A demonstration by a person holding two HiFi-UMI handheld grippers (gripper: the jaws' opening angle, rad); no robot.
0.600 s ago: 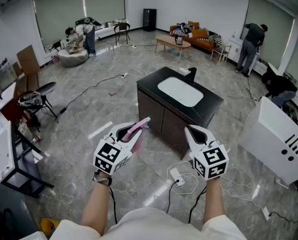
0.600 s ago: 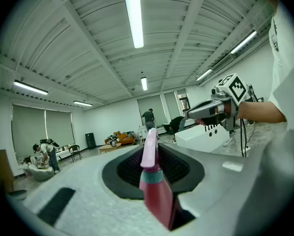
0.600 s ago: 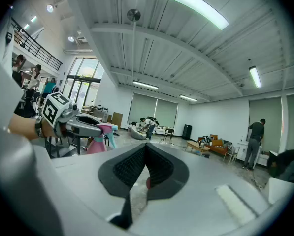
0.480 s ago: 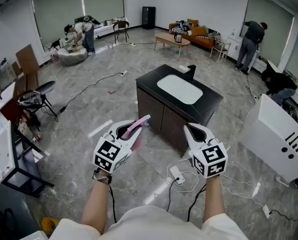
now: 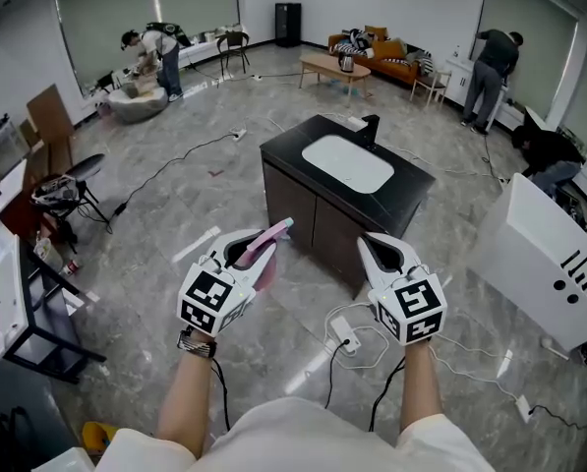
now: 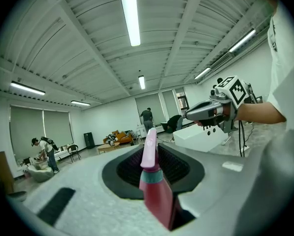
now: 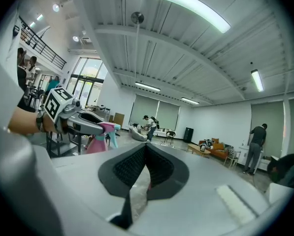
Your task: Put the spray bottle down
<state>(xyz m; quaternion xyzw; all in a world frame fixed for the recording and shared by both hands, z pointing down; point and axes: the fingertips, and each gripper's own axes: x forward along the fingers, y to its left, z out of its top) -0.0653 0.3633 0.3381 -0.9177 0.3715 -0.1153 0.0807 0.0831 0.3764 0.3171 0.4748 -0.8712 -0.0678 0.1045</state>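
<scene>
Cabinet [image 5: 291, 205] nearer | left claw [image 5: 252, 252] clamps spray bottle [image 5: 272, 233] between jaws | right claw [image 5: 374, 246] closed, empty

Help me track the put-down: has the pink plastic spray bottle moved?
No, hardly: the pink spray bottle in the left gripper still overlaps the lower left face of the black sink cabinet.
</scene>
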